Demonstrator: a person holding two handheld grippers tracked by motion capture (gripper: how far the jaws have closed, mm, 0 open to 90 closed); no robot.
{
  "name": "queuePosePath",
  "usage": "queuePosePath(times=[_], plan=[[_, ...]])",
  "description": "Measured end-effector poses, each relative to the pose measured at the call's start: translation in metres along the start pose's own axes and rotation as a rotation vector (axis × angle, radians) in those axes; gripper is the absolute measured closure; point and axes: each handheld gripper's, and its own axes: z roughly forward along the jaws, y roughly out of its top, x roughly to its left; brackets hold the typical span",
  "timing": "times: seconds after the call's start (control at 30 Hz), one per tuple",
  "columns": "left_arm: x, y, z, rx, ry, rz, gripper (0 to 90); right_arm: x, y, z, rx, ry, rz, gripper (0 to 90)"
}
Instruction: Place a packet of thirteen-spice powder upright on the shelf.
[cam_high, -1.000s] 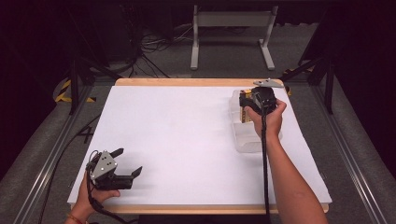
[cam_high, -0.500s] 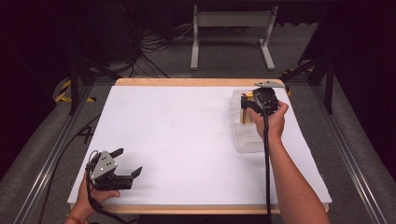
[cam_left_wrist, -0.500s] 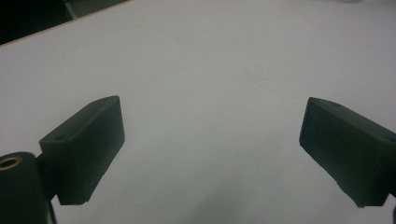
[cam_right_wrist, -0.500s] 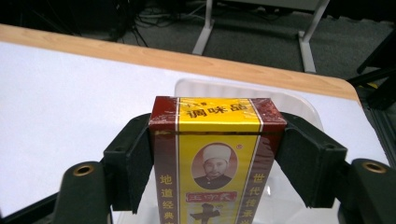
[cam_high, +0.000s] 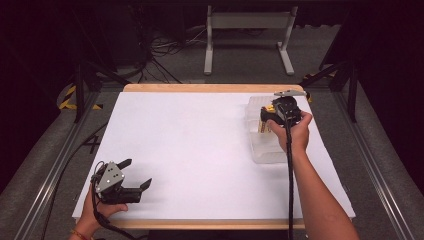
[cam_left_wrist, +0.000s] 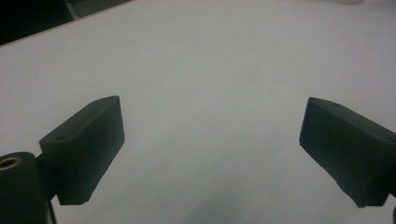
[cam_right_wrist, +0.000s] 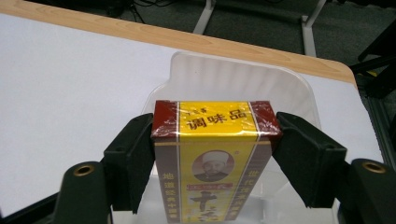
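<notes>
**Seasoning box held over a clear tray at the table's upper right**

A white table (cam_high: 200, 150) with a pale wooden edge fills the middle of the high view, dark floor, cables and a grey stand behind it. At the upper right of that frame the right gripper (cam_high: 270, 119) hangs over a clear plastic tray (cam_high: 267, 152). Its jaws are clamped on the two narrow sides of a seasoning box (cam_right_wrist: 215, 158), which sits centre frame in the right gripper view, upright, with the tray's far rim curving behind it.

The box is red and yellow, wrapped in glossy film, with Chinese characters on a yellow top panel and a small portrait on its front face.

The grip is only near the top of the box, and the film looks slick, so I judge it could slide or tilt if the hand turns quickly. Lowered off-centre, a corner might catch the light tray's wall and shove the tray along the table.

At the lower left of the high view the left gripper (cam_high: 136, 175) rests low, jaws spread wide with nothing between them.
</notes>
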Motion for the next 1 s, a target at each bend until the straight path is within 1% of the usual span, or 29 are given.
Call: queuePosePath(times=[0.07,0.17,0.2,0.4,0.63,0.77,0.87,0.93,1.0], plan=[[-0.0001,0.0,0.0001,-0.001,-0.001,0.0,7.4,-0.0005,-0.0009,-0.0001,0.003,0.006,-0.001,32.0],[-0.0002,0.0001,0.0001,0.0,-0.001,0.001,7.4,-0.0005,-0.0022,0.0002,0.009,0.003,-0.01,32.2],[-0.0002,0.0,0.0,0.0,-0.001,0.001,7.3,-0.0002,-0.0026,0.0004,0.014,0.004,-0.007,32.2],[0.0002,-0.0004,-0.0004,0.0,-0.001,-0.002,7.4,0.0003,-0.0047,0.0004,0.012,0.006,-0.01,32.2],[0.001,-0.0005,-0.0012,-0.003,0.002,-0.003,7.3,0.0008,-0.0076,-0.0012,0.005,0.008,-0.035,32.3],[0.0009,-0.0006,-0.001,-0.002,0.002,-0.004,7.4,0.0003,-0.0086,-0.0018,0.001,0.015,-0.069,32.4],[0.001,-0.0007,-0.0007,-0.001,0.002,-0.006,7.4,0.0,-0.0097,-0.0025,-0.002,0.017,-0.066,32.6],[0.0009,-0.0007,-0.0006,-0.001,0.002,-0.007,7.3,-0.001,-0.0098,-0.0025,-0.002,0.024,-0.077,32.6],[0.0008,-0.0006,-0.0006,0.0,0.0,-0.007,7.3,-0.0023,-0.0094,-0.0025,0.003,0.03,-0.071,32.5]])
